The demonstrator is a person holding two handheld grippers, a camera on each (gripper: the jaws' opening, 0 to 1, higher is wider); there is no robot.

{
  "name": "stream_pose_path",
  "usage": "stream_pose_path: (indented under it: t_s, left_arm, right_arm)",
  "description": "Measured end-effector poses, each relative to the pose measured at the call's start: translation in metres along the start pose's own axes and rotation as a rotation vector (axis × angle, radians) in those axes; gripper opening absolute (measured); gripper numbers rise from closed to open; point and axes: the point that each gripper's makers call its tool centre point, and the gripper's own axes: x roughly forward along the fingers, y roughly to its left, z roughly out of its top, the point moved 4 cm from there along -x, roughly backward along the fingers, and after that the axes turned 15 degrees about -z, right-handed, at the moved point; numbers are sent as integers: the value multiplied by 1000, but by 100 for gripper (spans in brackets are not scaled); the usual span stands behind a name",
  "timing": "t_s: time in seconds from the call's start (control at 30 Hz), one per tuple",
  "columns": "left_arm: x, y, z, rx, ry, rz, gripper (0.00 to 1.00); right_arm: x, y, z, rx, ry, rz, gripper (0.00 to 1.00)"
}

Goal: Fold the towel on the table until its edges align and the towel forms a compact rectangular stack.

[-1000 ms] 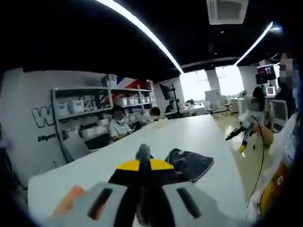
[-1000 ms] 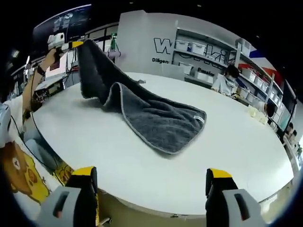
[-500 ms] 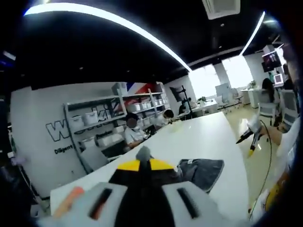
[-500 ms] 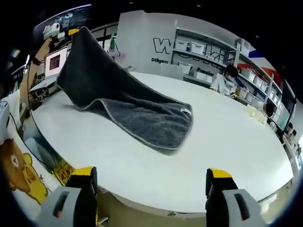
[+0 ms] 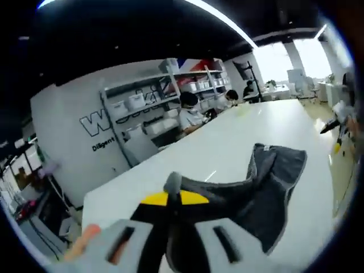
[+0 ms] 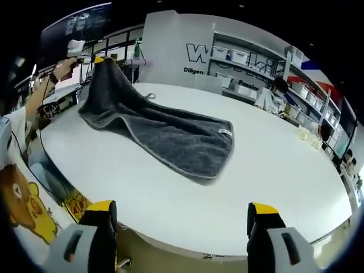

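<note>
Left gripper [image 5: 172,190] pinches my grey towel's [image 6: 170,133] corner, lifted at ten o'clock over the white table [image 6: 284,170]; right gripper [image 6: 182,219] gapes wide, holding nothing.

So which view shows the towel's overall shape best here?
The right gripper view: the whole towel is spread across the table, one corner lifted by the left gripper. The left gripper view shows only a foreshortened drape hanging from its shut jaws.

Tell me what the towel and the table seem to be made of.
Towel: looks like dark grey terry cloth, with a nubby matte pile, a paler stitched hem and soft draping folds. Table: a smooth white top, probably laminate or painted board, with a faint sheen from the lights; the exact material is unclear.
</note>
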Motion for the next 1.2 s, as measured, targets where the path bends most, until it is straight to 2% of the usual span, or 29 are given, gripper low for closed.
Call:
stream_pose_path:
  t_s: [0.1,0.23,0.33,0.43,0.67,0.77,0.87,0.97,1.07,1.2]
  left_arm:
    - [33,14,-49,-46,92,22,6]
    - [61,20,-90,-97,139,16,6]
    - [72,26,-105,-142,141,20,6]
    - [79,33,-114,-157,143,28,6]
    - [83,37,-113,-167,118,30,7]
    - [81,38,-107,-146,95,30,11]
    - [76,37,-96,-108,43,43,30]
    - [65,33,-85,-50,17,57,51]
    - [51,21,-77,-24,-4,42,65]
    - [24,-9,-67,-5,-75,-12,71]
  right_arm:
    - [1,0,-1,-6,8,-7,99]
    - [1,3,-2,-16,20,-4,99]
    - [1,4,-4,-25,35,-4,99]
    - [2,3,-5,-23,41,-8,99]
    - [6,3,-8,-13,52,-12,99]
    - [8,4,-7,-14,54,-7,99]
    - [9,6,-7,-21,53,2,99]
    - [9,7,-6,-24,48,6,99]
    - [8,9,-6,-27,42,9,99]
    - [8,9,-7,-26,37,15,99]
